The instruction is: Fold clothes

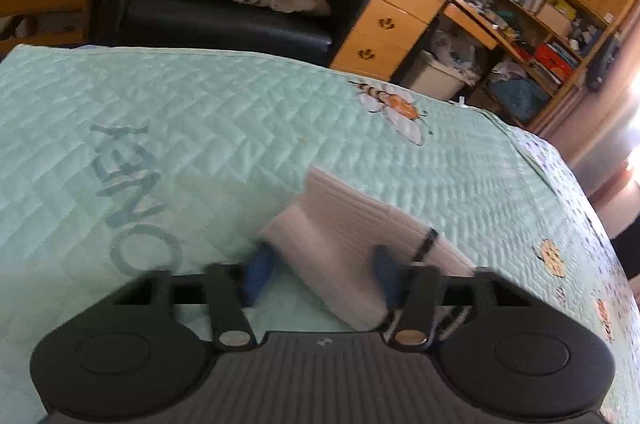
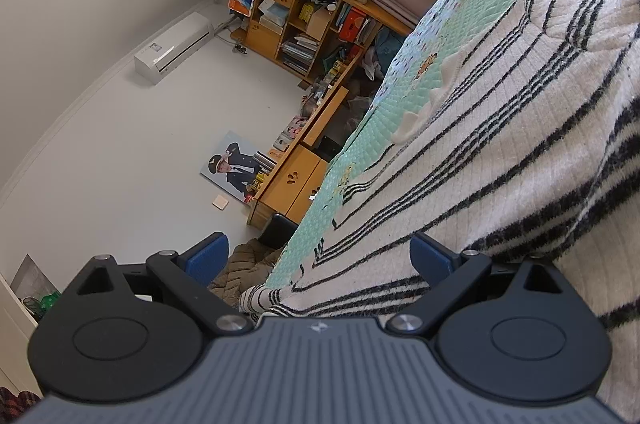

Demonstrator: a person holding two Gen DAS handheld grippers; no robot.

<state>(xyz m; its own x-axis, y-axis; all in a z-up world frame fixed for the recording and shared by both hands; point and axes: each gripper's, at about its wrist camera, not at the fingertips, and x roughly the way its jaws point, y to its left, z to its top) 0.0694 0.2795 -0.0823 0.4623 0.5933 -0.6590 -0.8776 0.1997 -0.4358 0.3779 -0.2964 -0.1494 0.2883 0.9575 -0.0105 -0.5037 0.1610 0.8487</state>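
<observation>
Sweater (image 2: 500,128) white, black-striped, flat on mint quilted bed (image 1: 240,112); left gripper (image 1: 320,276) pinching cuff (image 1: 340,224), right gripper (image 2: 316,260) wide; wooden desk (image 1: 396,12) behind

Legible text: large grey-green letters "ONEY", preceded by a partly hidden letter, printed upside down on the quilted green bedspread (image 1: 200,128); no other lettering resolves

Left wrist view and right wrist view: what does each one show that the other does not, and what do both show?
Only the left wrist view shows the left gripper with a white ribbed fabric end between its blue pads.

Only the right wrist view shows the open right gripper, the wide white knitted garment with black stripes and the white wall air conditioner.

Both show the mint green quilted bedspread and the wooden bookshelf.
</observation>
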